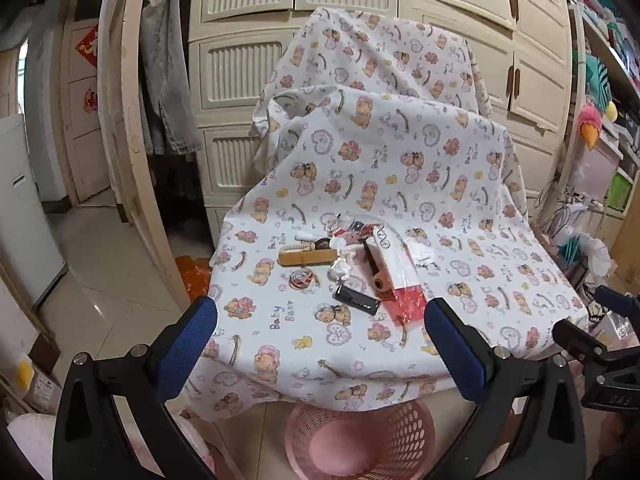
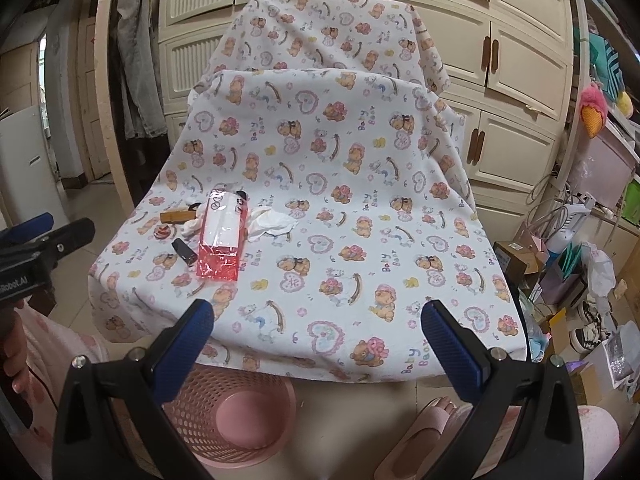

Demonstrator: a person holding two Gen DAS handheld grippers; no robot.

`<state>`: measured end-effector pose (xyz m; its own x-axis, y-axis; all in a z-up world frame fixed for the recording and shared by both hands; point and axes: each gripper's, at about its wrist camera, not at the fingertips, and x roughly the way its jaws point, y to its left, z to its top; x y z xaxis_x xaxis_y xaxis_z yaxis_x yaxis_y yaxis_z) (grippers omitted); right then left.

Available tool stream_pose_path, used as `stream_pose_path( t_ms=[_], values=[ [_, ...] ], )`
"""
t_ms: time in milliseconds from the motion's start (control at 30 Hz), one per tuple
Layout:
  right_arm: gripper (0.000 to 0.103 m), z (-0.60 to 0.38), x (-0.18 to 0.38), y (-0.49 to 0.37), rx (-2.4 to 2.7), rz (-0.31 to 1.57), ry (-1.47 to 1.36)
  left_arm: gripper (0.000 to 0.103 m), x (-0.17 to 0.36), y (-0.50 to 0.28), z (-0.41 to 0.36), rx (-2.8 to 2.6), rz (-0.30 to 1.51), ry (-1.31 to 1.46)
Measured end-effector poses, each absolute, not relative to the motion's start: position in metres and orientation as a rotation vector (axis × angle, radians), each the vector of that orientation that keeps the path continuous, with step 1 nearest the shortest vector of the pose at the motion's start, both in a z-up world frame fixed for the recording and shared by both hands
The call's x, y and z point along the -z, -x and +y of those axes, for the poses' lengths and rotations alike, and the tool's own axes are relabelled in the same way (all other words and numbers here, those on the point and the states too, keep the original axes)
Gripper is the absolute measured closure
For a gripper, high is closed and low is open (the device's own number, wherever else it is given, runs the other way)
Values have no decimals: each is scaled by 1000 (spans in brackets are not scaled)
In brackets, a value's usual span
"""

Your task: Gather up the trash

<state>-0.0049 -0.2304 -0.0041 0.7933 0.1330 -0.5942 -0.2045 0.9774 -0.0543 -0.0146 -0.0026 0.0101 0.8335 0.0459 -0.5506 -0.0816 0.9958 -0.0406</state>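
Left wrist view: left gripper fingers spreading wide, gripping nothing — red-clear wrapper lying mid-frame on bear-print cloth, pink basket sitting bottom center. Right gripper likewise gaping, empty.

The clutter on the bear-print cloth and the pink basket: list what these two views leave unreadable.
- Red-and-clear plastic bag: in the right wrist view it hides items behind it; its print is too small to read.
- Small black item: too small to identify in either view.
- Pink basket: cut off by the bottom edge and the left tongs in the left wrist view.
- Furniture under the bear-print cloth: fully covered.
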Motion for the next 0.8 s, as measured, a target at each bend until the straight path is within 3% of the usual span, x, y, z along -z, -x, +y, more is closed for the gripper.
stream_pose_path(
  t_ms=[500, 533, 633, 800],
  values=[
    [3, -227, 6, 7, -210, 642, 108, 1, 2, 5, -4, -24, 667, 93],
    [4, -226, 6, 7, -216, 641, 112, 2, 2, 5, -4, -20, 670, 95],
    [8, -222, 7, 7, -234, 642, 119, 21, 6, 3, -3, 0, 699, 103],
    [13, -218, 8, 7, -248, 644, 129, 21, 16, -3, -2, 1, 757, 135]
  ],
)
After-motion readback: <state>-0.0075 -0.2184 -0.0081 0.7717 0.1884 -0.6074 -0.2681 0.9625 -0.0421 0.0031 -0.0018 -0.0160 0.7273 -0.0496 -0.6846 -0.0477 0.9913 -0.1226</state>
